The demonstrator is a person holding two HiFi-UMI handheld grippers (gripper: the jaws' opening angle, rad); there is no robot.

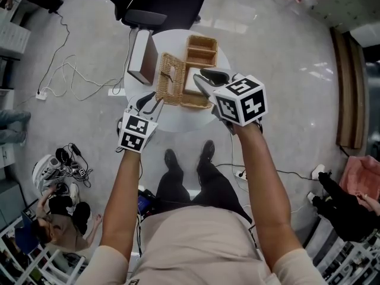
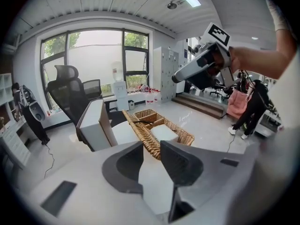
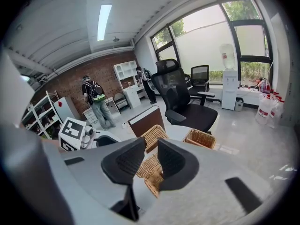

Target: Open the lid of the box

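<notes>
A rectangular wicker box [image 1: 199, 101] sits on the round white table [image 1: 172, 123], with something white [image 1: 191, 79] inside. Its wicker lid [image 1: 169, 79] is raised and stands on the box's left edge, leaning left. My right gripper [image 1: 208, 79] hovers over the box's right part, jaws apart with nothing between them. My left gripper [image 1: 151, 103] is at the table's near-left, just short of the lid, also open and empty. In the left gripper view the lid [image 2: 140, 137] runs edge-on ahead of my jaws [image 2: 152, 156]. The right gripper view looks down past my jaws [image 3: 151, 161] at the lid [image 3: 152, 135].
A smaller open wicker basket [image 1: 202, 50] stands behind the box. A white and brown case [image 1: 142, 58] stands upright at the table's left. A black office chair [image 1: 160, 5] is behind the table. Cables [image 1: 65, 76] lie on the floor at left, and a person [image 3: 96, 104] stands far off.
</notes>
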